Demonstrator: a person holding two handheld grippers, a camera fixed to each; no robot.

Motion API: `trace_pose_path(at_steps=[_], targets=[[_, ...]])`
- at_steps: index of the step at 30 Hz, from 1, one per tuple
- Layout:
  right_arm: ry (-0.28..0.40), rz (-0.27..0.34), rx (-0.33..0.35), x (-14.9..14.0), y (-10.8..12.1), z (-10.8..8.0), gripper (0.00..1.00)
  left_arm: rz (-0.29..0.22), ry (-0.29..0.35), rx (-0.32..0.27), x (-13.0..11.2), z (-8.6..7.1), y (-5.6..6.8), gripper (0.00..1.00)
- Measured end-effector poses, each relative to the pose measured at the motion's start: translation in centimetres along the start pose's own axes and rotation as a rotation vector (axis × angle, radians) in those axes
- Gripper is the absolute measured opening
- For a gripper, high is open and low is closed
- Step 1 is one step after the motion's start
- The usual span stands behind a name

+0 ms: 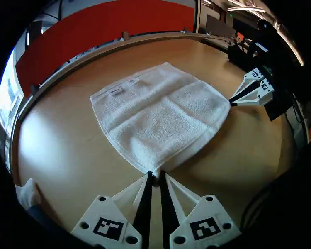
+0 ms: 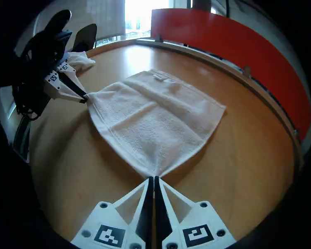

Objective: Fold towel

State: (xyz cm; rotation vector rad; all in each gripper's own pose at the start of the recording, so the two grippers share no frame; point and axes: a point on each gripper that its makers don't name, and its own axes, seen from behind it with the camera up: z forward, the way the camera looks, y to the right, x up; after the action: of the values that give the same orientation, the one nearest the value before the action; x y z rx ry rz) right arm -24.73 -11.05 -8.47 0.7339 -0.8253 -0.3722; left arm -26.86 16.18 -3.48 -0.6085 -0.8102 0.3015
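One white terry towel [image 1: 159,116] is lying on one light wooden table [image 1: 72,166]. Two white two-finger grippers are working: the left gripper [image 1: 155,176] and the right gripper [image 2: 152,178]. One crumpled white cloth [image 2: 81,60] is sitting at the table's edge, and one long red panel [image 1: 105,29] is standing along it.

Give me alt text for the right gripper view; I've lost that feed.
The right gripper, jaws closed, pinches the near corner of a white towel spread on a wooden table. The left gripper pinches the adjacent corner at upper left.
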Motion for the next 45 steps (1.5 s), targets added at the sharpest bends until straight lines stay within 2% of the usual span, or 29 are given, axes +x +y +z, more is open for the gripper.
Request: trace_pose_path(at_steps=[6, 12, 24, 35, 45], targets=[[0.021, 0.015, -0.009, 0.8, 0.2, -0.7, 0.01, -0.013, 0.013, -0.007, 0.6, -0.5, 0.1, 0.13], [0.061, 0.040, -0.008, 2.5, 0.2, -2.3, 0.01, -0.026, 0.023, -0.002, 1.4, -1.8, -0.1, 0.13], [0.132, 0.046, -0.006, 6.8, -0.2, -6.4, 0.01, -0.077, 0.023, -0.020, 3.2, -5.5, 0.0, 0.13], [0.160, 0.051, 0.000, 8.6, -0.9, -9.8, 0.01, -0.076, -0.003, -0.044, 4.3, -8.8, 1.1, 0.13], [0.163, 0.042, 0.003, 9.2, -1.5, -11.8, 0.01, -0.089, -0.026, -0.052, 4.3, -11.2, 2.3, 0.13]])
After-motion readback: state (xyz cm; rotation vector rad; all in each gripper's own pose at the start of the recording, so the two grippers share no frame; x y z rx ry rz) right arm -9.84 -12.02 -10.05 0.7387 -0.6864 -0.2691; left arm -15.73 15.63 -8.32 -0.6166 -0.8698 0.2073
